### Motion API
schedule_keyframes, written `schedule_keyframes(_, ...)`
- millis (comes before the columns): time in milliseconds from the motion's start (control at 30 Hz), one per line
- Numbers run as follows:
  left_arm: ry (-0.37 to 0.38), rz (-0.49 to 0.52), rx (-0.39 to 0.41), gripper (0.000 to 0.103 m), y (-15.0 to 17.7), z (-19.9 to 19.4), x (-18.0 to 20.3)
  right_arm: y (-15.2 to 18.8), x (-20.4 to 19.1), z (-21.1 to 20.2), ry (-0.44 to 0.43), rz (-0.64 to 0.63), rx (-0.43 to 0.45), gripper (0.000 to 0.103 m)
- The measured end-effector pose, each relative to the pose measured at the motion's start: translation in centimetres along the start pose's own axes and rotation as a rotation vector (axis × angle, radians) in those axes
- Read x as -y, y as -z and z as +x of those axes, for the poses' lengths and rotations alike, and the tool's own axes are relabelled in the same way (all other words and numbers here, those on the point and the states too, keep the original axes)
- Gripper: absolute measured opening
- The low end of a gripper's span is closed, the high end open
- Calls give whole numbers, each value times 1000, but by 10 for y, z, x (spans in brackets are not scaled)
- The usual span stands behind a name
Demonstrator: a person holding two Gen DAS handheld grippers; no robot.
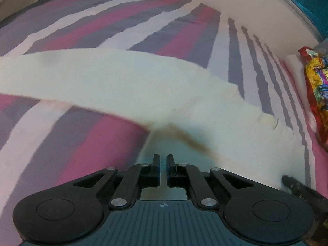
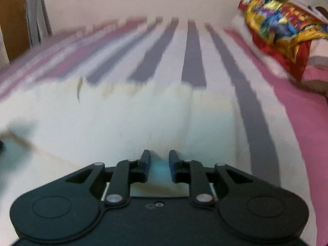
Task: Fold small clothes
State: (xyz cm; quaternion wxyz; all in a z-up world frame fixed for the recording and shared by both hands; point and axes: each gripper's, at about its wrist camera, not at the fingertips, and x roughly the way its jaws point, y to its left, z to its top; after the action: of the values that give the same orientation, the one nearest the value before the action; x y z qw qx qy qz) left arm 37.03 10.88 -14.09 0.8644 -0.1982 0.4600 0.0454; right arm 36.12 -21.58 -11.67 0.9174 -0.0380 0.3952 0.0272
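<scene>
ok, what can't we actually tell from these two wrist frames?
- White garment: type and fold state; motion blur in both views, left edge cuts it off.
- Left tongs: whether cloth is pinched; fabric there is washed out.
- Right tongs: same, blurred.
- Colourful bundle: identity; cropped by the right edge.

Lighting is soft, even and moderately bright, with a pinkish cast. Both views show strong fisheye bending at the edges. Motion blur smears the white cloth (image 1: 114, 78) and the striped bedsheet (image 2: 192, 61); stripe edges look jagged. A faint shadow falls on the cloth just ahead of the left gripper (image 1: 163, 160).
</scene>
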Motion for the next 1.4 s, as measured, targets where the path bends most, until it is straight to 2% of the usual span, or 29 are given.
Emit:
schedule_keyframes(100,-1,-31,8,3,2,-14,-24,-5,-6,-15,-37,30,8,22)
schedule_keyframes(233,-39,-90,22,3,-2,-28,-63,-6,-29,-40,-104,25,34,23)
schedule_keyframes(400,-82,-177,38,3,-14,-37,-114,-7,-80,-42,-179,-2,15,23)
schedule_keyframes(500,-76,-258,70,3,-22,-41,-151,-12,-120,-39,-226,-23,12,23)
schedule_keyframes(700,-92,-431,99,3,-34,-37,-227,-24,-181,-28,-256,-60,16,22)
schedule_keyframes(900,2,-674,116,3,-39,-25,-291,-29,-197,-10,-254,-21,-13,23)
schedule_keyframes(1067,102,-855,139,3,-36,-10,-323,-24,-201,-3,-256,-47,-30,23)
schedule_keyframes(1233,94,-856,103,3,-32,0,-322,-21,-201,1,-259,-54,-34,22)
schedule_keyframes(1400,-48,-761,129,3,-44,-11,-312,-20,-201,2,-264,-55,-35,24)
